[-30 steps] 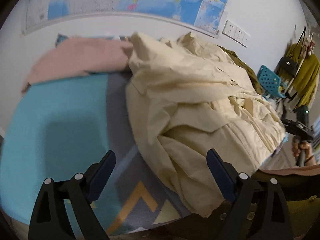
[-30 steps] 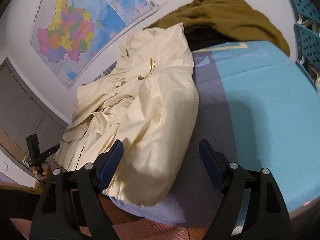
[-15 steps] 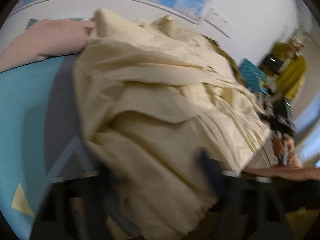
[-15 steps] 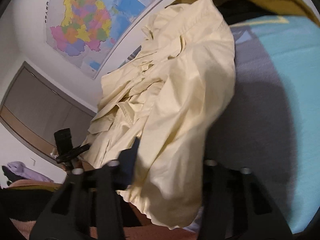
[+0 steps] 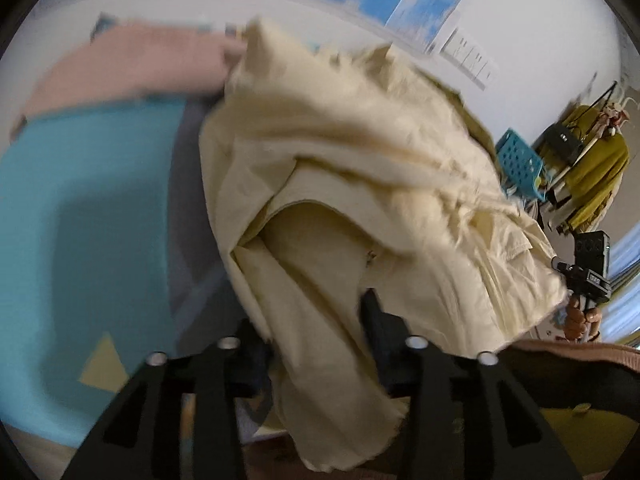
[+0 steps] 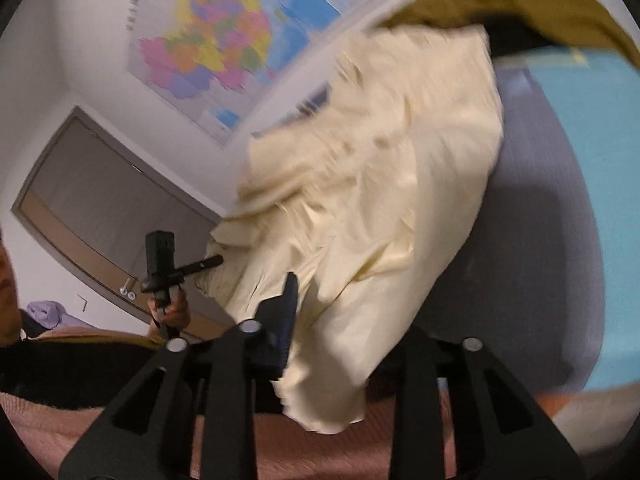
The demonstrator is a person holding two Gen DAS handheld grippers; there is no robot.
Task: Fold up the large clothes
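Gripping the cream garment [image 5: 360, 184] at its near hem, the left gripper [image 5: 316, 344] and right gripper [image 6: 340, 344] have just closed on cloth; it lies heaped on the bed [image 5: 80, 216].

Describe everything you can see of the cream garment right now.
The cream garment is a large, light woven piece, rumpled in a loose heap on the blue-and-grey bed cover, not yet folded. Its near edge hangs over the bed's side. The left hand-held gripper and right hand-held gripper each pinch that edge; a pink cloth borders its far end.
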